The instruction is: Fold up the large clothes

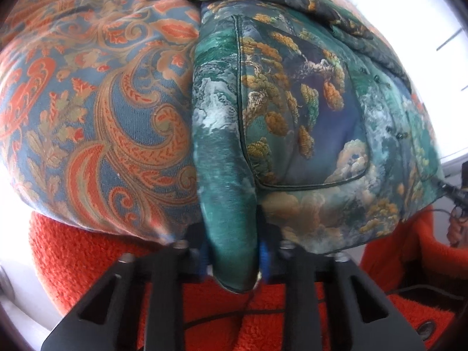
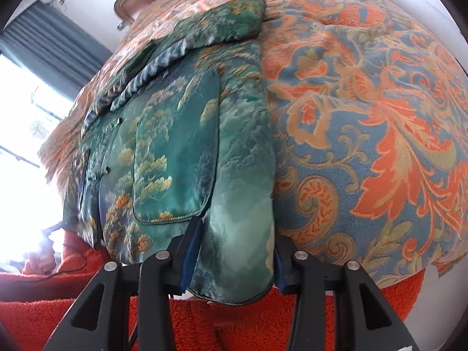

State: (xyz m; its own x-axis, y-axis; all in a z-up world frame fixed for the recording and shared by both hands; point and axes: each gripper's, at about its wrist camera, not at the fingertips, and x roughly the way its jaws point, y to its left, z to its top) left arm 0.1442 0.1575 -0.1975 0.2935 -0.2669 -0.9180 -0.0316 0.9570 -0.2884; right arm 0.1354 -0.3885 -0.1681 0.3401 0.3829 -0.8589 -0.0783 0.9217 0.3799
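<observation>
Green brocade jacket [image 1: 292,111] spread on the paisley bedspread [image 1: 87,102]; I hold each near hem corner clamped in the left fingers [image 1: 232,260] and right fingers [image 2: 234,260], probably to lift the hem evenly for folding

Paisley bedspread [image 1: 96,102] w/ orange fleece [image 1: 87,257] below, curtain [image 2: 55,41].

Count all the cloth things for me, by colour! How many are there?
Green jacket with trees on it, pinched by the left gripper and the right gripper: 1
Orange-and-blue swirly bedspread: 1
Fuzzy orange blanket under them: 1
Total: 3 cloth things
</observation>
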